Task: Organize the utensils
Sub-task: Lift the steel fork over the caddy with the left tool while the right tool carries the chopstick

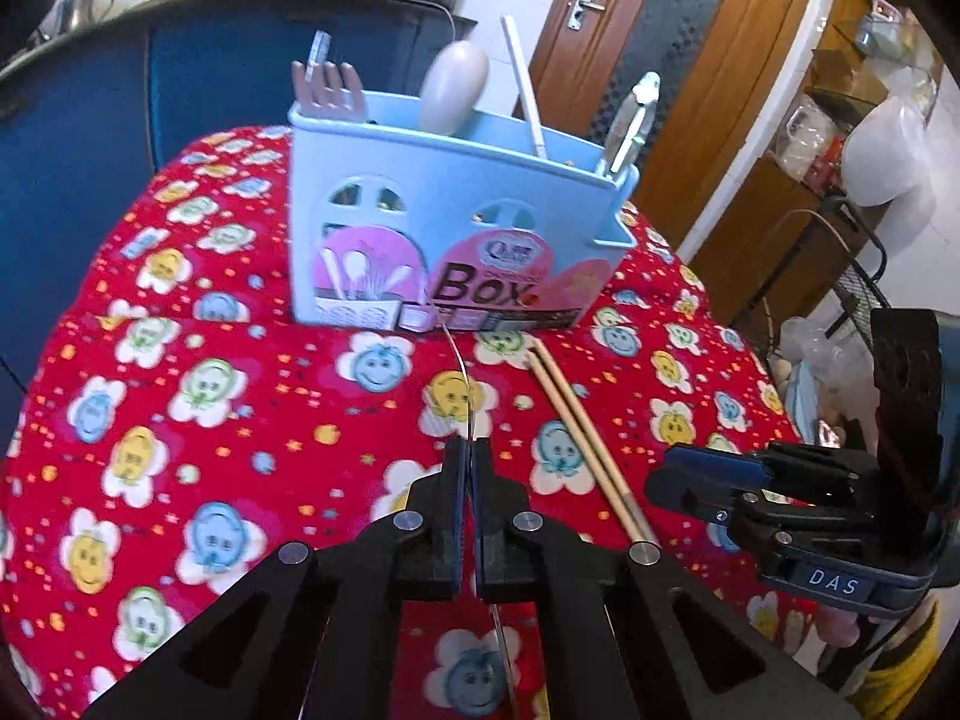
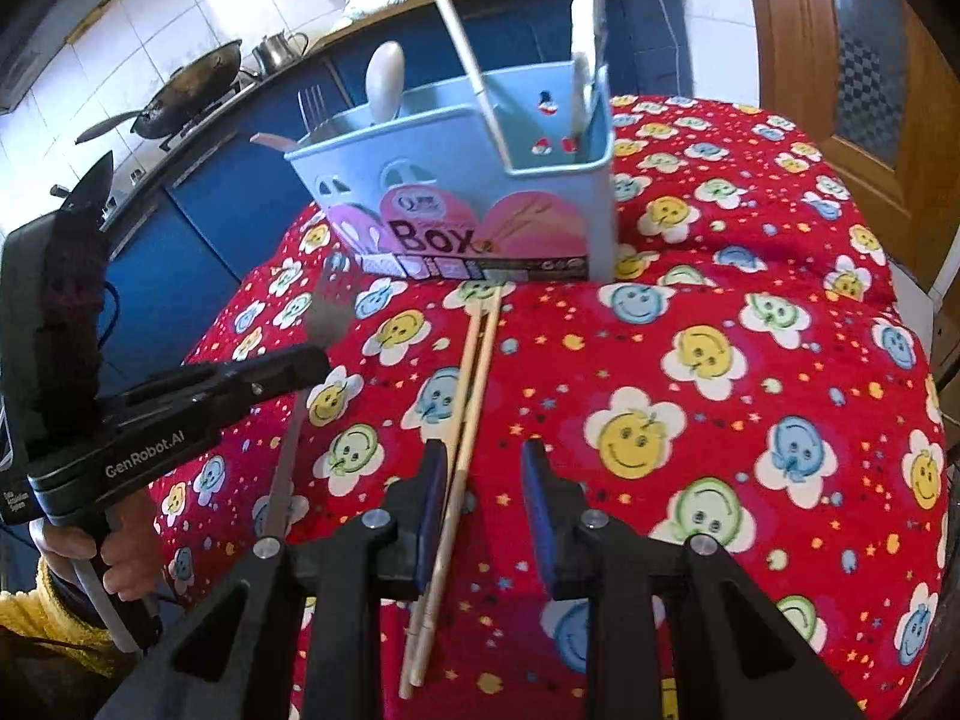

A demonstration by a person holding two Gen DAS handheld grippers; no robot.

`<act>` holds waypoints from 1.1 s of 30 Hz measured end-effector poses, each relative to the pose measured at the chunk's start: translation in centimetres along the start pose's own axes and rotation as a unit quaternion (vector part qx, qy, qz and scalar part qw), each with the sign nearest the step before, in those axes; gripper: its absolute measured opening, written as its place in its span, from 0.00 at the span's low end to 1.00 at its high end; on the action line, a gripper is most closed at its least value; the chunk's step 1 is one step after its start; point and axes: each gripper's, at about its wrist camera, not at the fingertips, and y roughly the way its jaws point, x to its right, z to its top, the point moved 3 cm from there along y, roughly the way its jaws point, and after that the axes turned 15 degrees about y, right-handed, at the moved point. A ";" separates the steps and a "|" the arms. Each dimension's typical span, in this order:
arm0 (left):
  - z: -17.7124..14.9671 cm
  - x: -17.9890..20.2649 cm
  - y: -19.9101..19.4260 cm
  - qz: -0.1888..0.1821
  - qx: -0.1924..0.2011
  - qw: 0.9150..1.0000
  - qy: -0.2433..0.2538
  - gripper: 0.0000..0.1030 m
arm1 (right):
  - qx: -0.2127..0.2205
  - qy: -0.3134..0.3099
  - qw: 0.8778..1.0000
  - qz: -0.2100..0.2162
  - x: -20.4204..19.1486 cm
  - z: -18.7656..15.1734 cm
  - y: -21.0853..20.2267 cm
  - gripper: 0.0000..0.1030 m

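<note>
Gripping a metal fork [image 2: 324, 312] by its thin handle, the left tongs [image 1: 468, 450] were clenched tight, the two pads pressed together with the handle seen edge-on between them. In the left wrist view the fork's long axis ran straight away from the tongs toward the blue utensil box [image 1: 444, 228], and the far end of the fork lay close to the foot of the box's front wall. In the right wrist view the same fork showed its tines pointing up and away toward the box, its handle slanting down and back under the left tongs [image 2: 300, 363].

The right tongs [image 2: 486, 468] stood released, jaws apart, low over the red smiley-patterned cloth [image 2: 750, 390] that covered the surface. A pair of wooden chopsticks [image 2: 474, 384] lay flat on the cloth, side by side and touching, their long axis running from near the camera toward the box; their far tips rested just short of its front wall. The chopsticks passed just beside the inner face of the right tongs' left finger [image 2: 435, 480], whether touching it I could not tell.

The box stood upright on the cloth. It held a pale spoon [image 1: 453, 84], a pinkish fork [image 1: 327, 87], a white stick-like utensil [image 1: 525, 87] leaning, and a clear-handled piece [image 1: 630, 120] in the end compartment.
</note>
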 end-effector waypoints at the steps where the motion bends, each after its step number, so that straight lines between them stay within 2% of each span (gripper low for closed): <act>1: -0.1 -0.2 -0.1 0.004 0.002 1.000 0.002 0.02 | -0.004 0.000 1.000 -0.003 -0.1 0.0 0.3 0.27; 5: -0.3 -0.9 -0.6 0.013 0.009 1.000 0.005 0.02 | -0.020 -0.001 1.000 -0.018 -0.2 0.0 1.3 0.24; 12: -0.4 -1.7 -1.0 0.020 0.018 1.000 0.002 0.02 | -0.037 -0.009 0.999 -0.039 -0.5 0.5 2.2 0.13; 22: -0.4 -2.3 -1.2 0.030 0.021 0.999 -0.007 0.02 | -0.084 -0.045 0.992 -0.077 -1.8 1.9 3.7 0.13; 27: -0.4 -2.5 -1.4 0.033 0.025 0.999 -0.012 0.02 | -0.097 -0.047 0.991 -0.076 -1.9 2.5 4.2 0.13; 30: -0.3 -2.7 -1.7 0.034 0.030 0.999 -0.015 0.02 | -0.089 -0.047 0.992 -0.076 -1.8 2.8 4.3 0.07; 33: 0.0 -2.8 -2.2 0.034 0.039 0.999 -0.014 0.02 | -0.076 -0.017 0.996 -0.038 -1.2 2.5 3.6 0.06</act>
